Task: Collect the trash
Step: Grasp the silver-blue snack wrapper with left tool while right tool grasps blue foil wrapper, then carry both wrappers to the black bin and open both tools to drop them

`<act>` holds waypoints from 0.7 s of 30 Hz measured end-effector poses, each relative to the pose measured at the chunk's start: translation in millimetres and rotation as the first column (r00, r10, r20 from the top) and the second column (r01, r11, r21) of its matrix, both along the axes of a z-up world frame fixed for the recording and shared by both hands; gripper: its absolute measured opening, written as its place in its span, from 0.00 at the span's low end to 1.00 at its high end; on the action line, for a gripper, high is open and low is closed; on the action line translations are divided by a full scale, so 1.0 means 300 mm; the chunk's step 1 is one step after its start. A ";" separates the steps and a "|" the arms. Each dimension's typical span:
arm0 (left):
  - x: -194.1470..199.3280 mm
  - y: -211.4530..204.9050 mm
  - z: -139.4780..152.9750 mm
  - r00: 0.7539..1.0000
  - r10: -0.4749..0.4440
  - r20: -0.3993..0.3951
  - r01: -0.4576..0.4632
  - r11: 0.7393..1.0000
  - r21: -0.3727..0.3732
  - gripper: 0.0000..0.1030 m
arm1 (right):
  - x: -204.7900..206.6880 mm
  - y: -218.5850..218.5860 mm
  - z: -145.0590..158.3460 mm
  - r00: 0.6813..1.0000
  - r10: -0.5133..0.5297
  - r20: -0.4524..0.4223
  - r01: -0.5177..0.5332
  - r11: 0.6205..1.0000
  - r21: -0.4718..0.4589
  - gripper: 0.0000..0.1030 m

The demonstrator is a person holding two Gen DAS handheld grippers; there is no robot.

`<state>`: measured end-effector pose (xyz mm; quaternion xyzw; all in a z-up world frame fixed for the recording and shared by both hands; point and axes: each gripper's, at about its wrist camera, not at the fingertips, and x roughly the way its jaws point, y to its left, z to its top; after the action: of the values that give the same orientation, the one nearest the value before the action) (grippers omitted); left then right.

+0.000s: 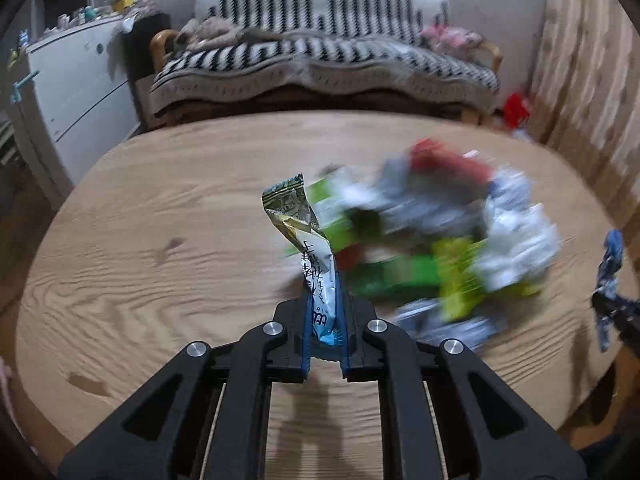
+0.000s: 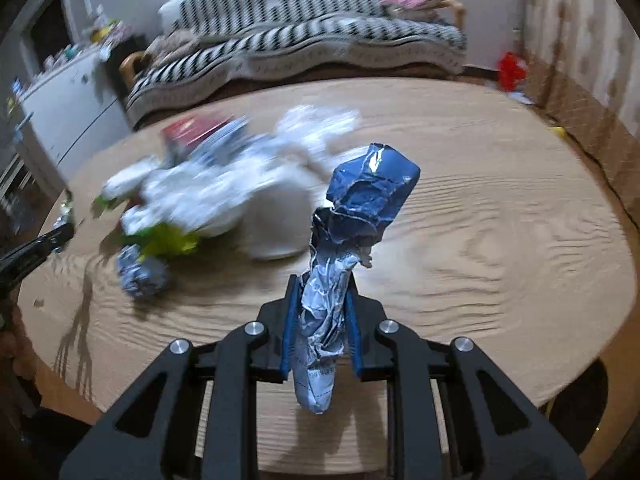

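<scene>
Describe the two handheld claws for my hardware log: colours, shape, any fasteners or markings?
Both look alike. The left claw and right claw have matte black frames with angular linkage bars and triangular cut-outs, joined by round silver pins. Each black finger carries a ribbed blue pad on its inner face. No cables, logos or sleeves are visible.

Dark East Asian characters, not clearly readable, on the white snack wrapper (image 1: 316,268).

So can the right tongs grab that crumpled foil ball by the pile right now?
Probably not: the right tongs are already shut on a blue wrapper, though the foil ball lies unobstructed.
</scene>
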<state>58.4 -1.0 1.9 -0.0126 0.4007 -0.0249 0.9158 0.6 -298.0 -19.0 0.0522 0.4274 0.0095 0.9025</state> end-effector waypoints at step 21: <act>-0.400 -1.637 -0.060 0.594 -0.804 -0.027 0.799 0.593 -0.098 0.09 | -0.624 -1.194 -0.138 0.774 -0.631 -0.043 0.632 0.774 0.015 0.21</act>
<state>-61.5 -492.3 -16.2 0.1336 0.3931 -0.4485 0.7915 -186.5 -656.4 -60.3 0.2055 0.4009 -0.2887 0.8448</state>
